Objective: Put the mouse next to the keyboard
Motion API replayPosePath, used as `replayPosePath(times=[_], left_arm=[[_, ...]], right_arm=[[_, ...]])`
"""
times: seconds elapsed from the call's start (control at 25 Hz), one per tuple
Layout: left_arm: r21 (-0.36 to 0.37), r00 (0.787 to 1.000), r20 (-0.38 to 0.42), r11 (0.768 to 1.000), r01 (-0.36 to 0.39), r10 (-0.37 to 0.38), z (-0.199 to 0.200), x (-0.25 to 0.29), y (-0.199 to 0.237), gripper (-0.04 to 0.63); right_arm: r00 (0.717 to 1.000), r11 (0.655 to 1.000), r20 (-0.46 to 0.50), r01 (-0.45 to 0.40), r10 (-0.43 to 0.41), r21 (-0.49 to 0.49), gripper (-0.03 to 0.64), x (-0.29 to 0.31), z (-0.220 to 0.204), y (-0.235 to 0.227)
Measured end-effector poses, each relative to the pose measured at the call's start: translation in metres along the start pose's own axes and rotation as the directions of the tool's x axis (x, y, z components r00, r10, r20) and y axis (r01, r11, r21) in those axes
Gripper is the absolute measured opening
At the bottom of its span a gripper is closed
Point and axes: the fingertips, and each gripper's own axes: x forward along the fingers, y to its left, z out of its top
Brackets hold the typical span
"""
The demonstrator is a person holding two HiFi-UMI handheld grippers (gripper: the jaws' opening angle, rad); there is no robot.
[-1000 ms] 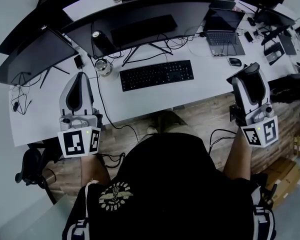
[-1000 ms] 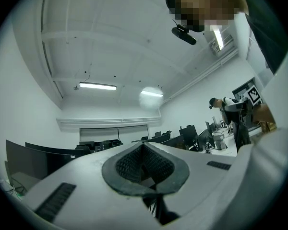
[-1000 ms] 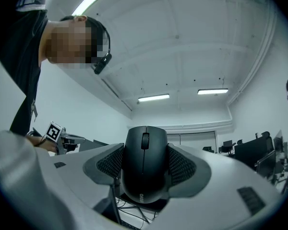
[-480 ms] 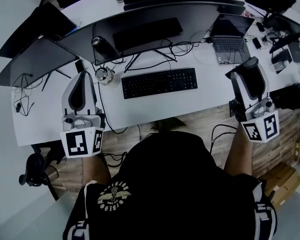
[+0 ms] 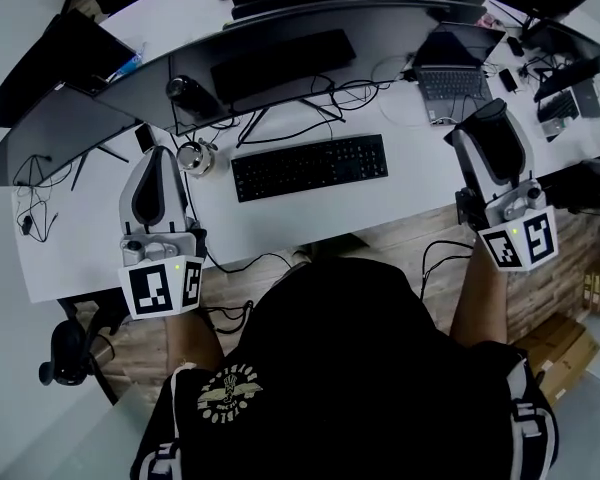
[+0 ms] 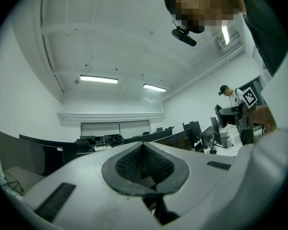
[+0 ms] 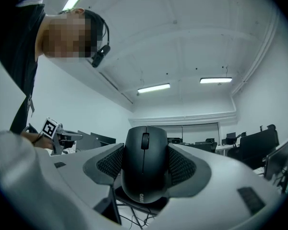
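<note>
The black mouse (image 7: 145,169) sits pinched between the ribbed pads of my right gripper (image 7: 145,152), wheel up and pointing away from the camera. In the head view that right gripper (image 5: 485,116) hovers over the desk's right part, just below the laptop (image 5: 452,80), with the mouse dark at its tip. The black keyboard (image 5: 310,166) lies flat mid-desk, well left of it. My left gripper (image 5: 160,156) stays over the desk's left side, left of the keyboard. In the left gripper view the left gripper (image 6: 143,150) shows its pads together with nothing between them.
A wide curved monitor (image 5: 310,28) stands behind the keyboard, with a dark can (image 5: 180,90) and a small metal cup (image 5: 190,156) near its left foot. Cables trail across the white desk (image 5: 400,193). More monitors and gear crowd both ends.
A second ago the mouse lay on the desk below the laptop, beside my right gripper's tip; now that gripper is shut on it. The left gripper has hardly moved.
</note>
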Motion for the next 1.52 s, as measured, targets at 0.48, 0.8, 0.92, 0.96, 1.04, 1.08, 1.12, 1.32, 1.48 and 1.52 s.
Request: replayPosePath(times=[0.48, 0.8, 0.92, 0.96, 1.04, 1.08, 1.12, 1.32, 1.48, 1.52], left_arm=[[-0.019, 0.999, 0.003, 0.999, 0.037, -0.037, -0.007, 0.023, -0.018, 0.002], [-0.025, 1.0, 0.008, 0.999, 0.024, -0.024, -0.006, 0.026, -0.021, 0.002], [-0.025, 1.0, 0.01, 1.0, 0.011, -0.01, -0.006, 0.024, -0.018, 0.002], [-0.025, 1.0, 0.009, 1.0, 0.006, -0.005, -0.006, 0.024, -0.017, 0.002], [-0.026, 1.0, 0.008, 1.0, -0.001, 0.001, -0.007, 0.025, -0.017, 0.002], [-0.025, 1.0, 0.007, 1.0, -0.001, 0.001, -0.007, 0.025, -0.018, 0.002], [-0.023, 1.0, 0.005, 1.0, 0.0, 0.0, -0.007, 0.026, -0.019, 0.002], [-0.016, 1.0, -0.013, 1.0, 0.012, -0.012, -0.011, 0.028, -0.025, 0.002], [-0.006, 0.999, -0.023, 1.0, 0.022, -0.022, -0.011, 0.031, -0.03, 0.002], [-0.003, 0.999, -0.024, 1.0, 0.024, -0.025, -0.011, 0.032, -0.032, 0.002]], right_arm=[[0.99, 0.997, -0.125, 0.067, -0.064, 0.024, 0.284, 0.0, -0.04, -0.028], [0.979, 0.996, -0.194, 0.07, -0.059, 0.046, 0.284, 0.0, -0.064, -0.04], [0.976, 0.996, -0.214, 0.065, -0.051, 0.06, 0.284, 0.003, -0.075, -0.041], [0.973, 0.996, -0.225, 0.064, -0.049, 0.061, 0.284, 0.004, -0.081, -0.042], [0.967, 0.996, -0.249, 0.063, -0.045, 0.068, 0.284, 0.006, -0.092, -0.044], [0.965, 0.995, -0.259, 0.064, -0.043, 0.073, 0.284, 0.007, -0.098, -0.045], [0.963, 0.995, -0.267, 0.064, -0.041, 0.079, 0.284, 0.007, -0.103, -0.047], [0.952, 0.991, -0.303, 0.072, -0.034, 0.116, 0.284, 0.006, -0.14, -0.054], [0.937, 0.988, -0.349, 0.081, -0.029, 0.135, 0.284, 0.002, -0.167, -0.055], [0.932, 0.987, -0.361, 0.082, -0.027, 0.139, 0.284, 0.001, -0.173, -0.055]])
